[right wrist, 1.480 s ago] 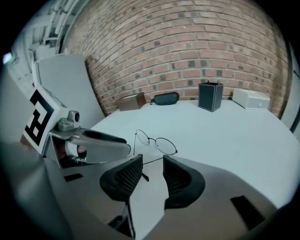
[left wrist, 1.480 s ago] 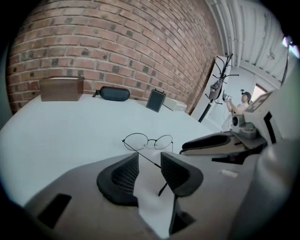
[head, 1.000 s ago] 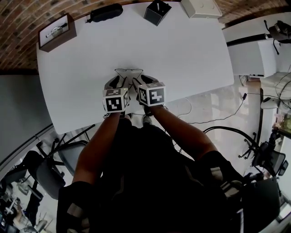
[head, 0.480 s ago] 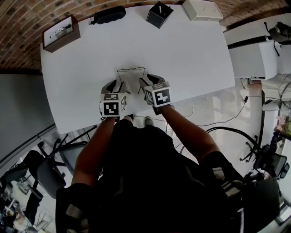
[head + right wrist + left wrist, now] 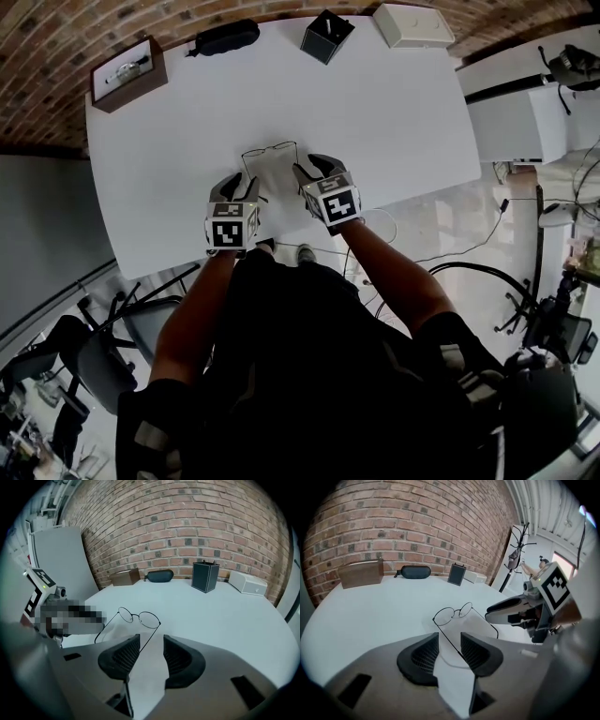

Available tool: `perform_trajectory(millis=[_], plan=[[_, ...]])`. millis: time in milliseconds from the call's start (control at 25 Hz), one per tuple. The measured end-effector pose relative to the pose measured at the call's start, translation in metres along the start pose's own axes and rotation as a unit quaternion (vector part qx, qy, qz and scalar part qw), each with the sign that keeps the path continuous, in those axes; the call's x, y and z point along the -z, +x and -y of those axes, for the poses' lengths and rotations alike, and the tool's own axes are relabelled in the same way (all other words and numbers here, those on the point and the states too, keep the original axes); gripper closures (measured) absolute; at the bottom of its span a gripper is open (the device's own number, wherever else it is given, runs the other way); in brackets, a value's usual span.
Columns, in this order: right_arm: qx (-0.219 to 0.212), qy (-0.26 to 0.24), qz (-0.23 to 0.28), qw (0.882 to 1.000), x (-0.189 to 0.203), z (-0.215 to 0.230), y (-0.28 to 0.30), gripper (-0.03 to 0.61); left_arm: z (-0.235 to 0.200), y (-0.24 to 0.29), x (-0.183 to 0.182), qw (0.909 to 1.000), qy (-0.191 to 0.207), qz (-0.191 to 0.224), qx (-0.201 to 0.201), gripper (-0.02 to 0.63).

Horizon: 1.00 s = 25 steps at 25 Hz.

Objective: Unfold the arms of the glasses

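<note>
Thin wire-framed round glasses [image 5: 270, 150] lie on the white table [image 5: 394, 112] with both arms spread back toward me. My left gripper [image 5: 241, 180] is open, and in the left gripper view the glasses [image 5: 452, 614] send one thin arm through the gap of the left gripper [image 5: 449, 649] without being pinched. My right gripper [image 5: 309, 171] is open too. In the right gripper view the glasses [image 5: 138, 617] have their other arm running in between the jaws of the right gripper [image 5: 151, 649], close to the left jaw. The two grippers sit side by side just behind the frame.
Along the far edge by the brick wall stand a wooden box [image 5: 128, 73], a black glasses case [image 5: 225, 37], a black square holder [image 5: 326, 35] and a white box [image 5: 412, 23]. The table's near edge runs right under my grippers. Chairs [image 5: 103, 361] stand below on the left.
A second ago the arms lay crossed behind the lenses; now they stand spread. Both grippers have drawn back toward me and slightly apart.
</note>
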State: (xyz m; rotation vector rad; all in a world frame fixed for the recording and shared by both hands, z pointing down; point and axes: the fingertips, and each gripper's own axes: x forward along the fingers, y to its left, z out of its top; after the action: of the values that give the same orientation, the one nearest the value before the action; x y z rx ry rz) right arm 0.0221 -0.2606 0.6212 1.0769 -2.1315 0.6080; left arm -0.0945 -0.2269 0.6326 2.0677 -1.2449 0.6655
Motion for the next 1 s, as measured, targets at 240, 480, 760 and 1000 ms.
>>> perform_trajectory(millis=[240, 480, 760, 1000], plan=[[0.01, -0.005, 0.03, 0.999, -0.02, 0.0, -0.017, 0.442, -0.003, -0.017, -0.012, 0.999, -0.007, 0.038, 0.022, 0.465], [-0.004, -0.016, 0.069, 0.997, -0.047, 0.004, -0.036, 0.442, -0.009, -0.035, -0.03, 0.9972, -0.025, 0.07, -0.001, 0.465], [-0.06, -0.041, 0.115, 0.991, -0.075, 0.005, -0.064, 0.443, 0.002, -0.06, -0.049, 0.99, -0.058, 0.12, -0.044, 0.466], [-0.097, -0.064, 0.145, 0.983, -0.091, 0.006, -0.094, 0.463, 0.02, -0.086, -0.061, 0.9794, -0.085, 0.163, -0.083, 0.539]])
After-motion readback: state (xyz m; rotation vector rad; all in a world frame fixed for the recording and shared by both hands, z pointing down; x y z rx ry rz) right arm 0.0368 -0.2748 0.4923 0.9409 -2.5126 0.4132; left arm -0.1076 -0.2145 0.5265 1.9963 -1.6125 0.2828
